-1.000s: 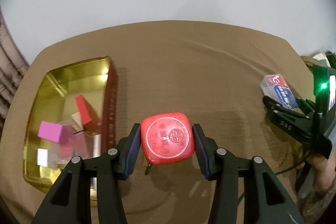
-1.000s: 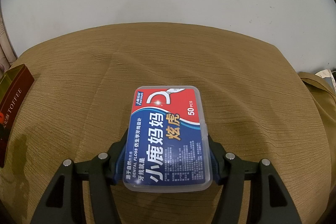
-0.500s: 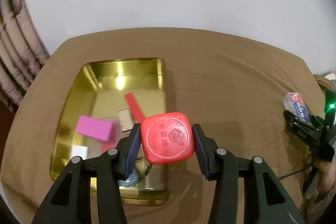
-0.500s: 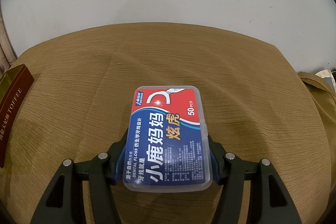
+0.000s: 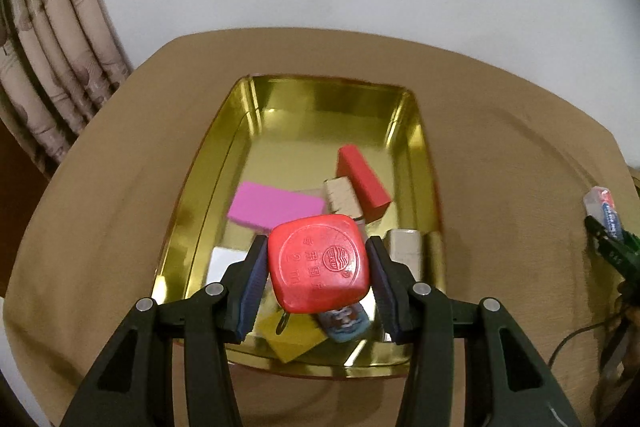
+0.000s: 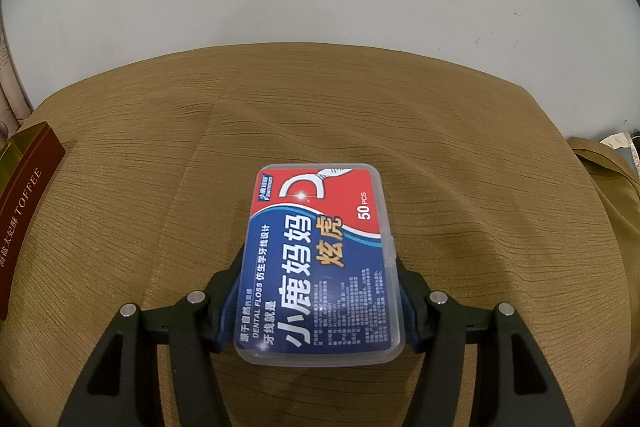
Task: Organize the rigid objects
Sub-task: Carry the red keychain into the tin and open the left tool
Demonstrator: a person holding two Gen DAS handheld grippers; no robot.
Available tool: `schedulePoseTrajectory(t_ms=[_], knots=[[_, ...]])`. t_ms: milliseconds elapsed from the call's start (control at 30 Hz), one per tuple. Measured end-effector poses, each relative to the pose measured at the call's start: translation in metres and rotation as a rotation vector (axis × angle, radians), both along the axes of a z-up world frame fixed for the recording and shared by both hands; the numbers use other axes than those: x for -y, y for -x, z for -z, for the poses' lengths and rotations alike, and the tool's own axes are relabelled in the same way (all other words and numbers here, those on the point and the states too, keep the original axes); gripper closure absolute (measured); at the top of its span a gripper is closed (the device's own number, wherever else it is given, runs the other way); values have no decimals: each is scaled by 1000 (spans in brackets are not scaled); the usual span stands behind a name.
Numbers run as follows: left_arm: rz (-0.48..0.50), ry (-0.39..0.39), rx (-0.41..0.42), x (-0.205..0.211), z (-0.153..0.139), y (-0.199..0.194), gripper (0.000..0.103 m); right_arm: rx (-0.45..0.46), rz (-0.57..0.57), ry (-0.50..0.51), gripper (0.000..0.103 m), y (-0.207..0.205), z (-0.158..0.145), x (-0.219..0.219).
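Swinging across since a second ago, the left gripper [image 5: 318,273] is now holding the rounded red plastic tape measure [image 5: 318,263] over the crowded gold metal tin [image 5: 240,115]. Released from here, it could be bouncing off the blocks. The right gripper [image 6: 320,287] is clamping the clear dental-floss box [image 6: 320,259] above the cloth.

left wrist — steeply down, close over tin [image 5: 416,131] | right wrist — down across tablecloth [image 6: 400,115]

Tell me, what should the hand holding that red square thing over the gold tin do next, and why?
Probably lower it a little and open the jaws. The left gripper holds the red tape measure directly above the gold tin, which already contains the pink block and red block. The right gripper holds the dental floss box over the cloth.
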State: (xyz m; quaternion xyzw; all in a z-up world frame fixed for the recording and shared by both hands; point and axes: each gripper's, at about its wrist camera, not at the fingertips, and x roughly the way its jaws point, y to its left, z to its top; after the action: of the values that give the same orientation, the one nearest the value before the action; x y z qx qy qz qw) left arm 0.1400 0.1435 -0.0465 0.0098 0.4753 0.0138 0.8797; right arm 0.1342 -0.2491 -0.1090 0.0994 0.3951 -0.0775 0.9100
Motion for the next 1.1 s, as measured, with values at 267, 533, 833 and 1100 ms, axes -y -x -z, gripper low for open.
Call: schedulePoseTrajectory(t_ms=[267,533,833,1100], knots=[[-36,6,-15,-17,12,-4,58,0,0,0,40,0,0,0],[-31,-37,-13,-19,20,-7,59,0,0,-1,40,0,0,0],[2,-99,-6,-9,23,-5,59,0,0,-1,40,0,0,1],[11,-59,5,-9,12,1,56,-1,0,-1,40,1,-1,1]])
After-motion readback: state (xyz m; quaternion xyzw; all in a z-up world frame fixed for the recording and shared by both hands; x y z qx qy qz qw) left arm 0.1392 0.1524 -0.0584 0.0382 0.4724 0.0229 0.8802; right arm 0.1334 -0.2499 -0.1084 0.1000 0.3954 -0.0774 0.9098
